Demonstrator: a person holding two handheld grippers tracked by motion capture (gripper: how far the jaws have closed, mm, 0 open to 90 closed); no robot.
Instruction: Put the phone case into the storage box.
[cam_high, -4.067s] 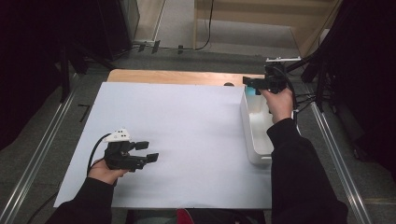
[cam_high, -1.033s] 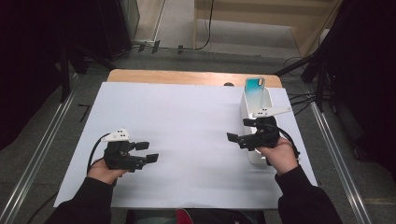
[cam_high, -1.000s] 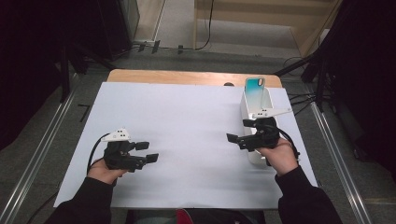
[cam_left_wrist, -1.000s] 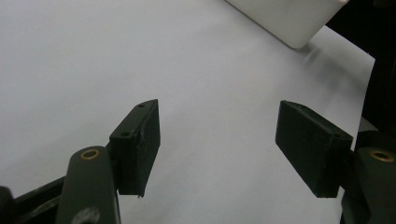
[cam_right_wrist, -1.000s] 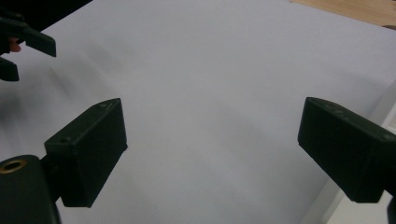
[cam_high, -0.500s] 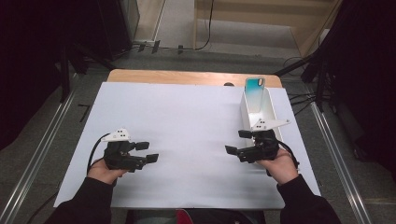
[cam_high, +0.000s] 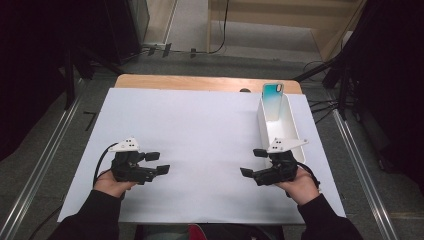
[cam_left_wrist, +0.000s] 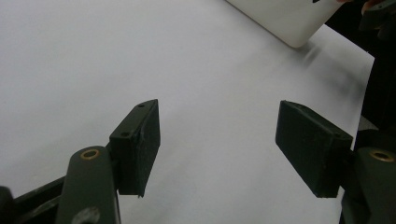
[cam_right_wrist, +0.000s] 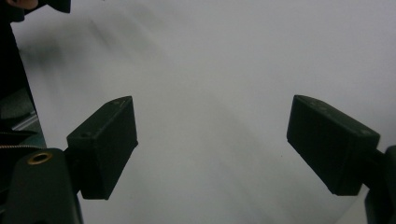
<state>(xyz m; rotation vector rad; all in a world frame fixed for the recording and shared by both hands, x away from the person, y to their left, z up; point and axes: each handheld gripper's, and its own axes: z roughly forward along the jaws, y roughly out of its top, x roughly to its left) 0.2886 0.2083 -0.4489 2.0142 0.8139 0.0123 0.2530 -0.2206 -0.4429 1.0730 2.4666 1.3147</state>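
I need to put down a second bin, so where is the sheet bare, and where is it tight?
The white sheet lies bare from its far edge to the left gripper and right gripper, and between the two. It is crowded along the right edge, where the white bin with the teal phone stands beside the right gripper.

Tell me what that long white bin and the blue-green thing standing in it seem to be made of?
The bin looks like moulded plastic: white, smooth and matt, with thin even walls and rounded corners. The blue-green thing leaning at its far end looks like a phone or its case, probably glossy plastic or glass: it shines and has a small dark camera patch. Too small to be sure.
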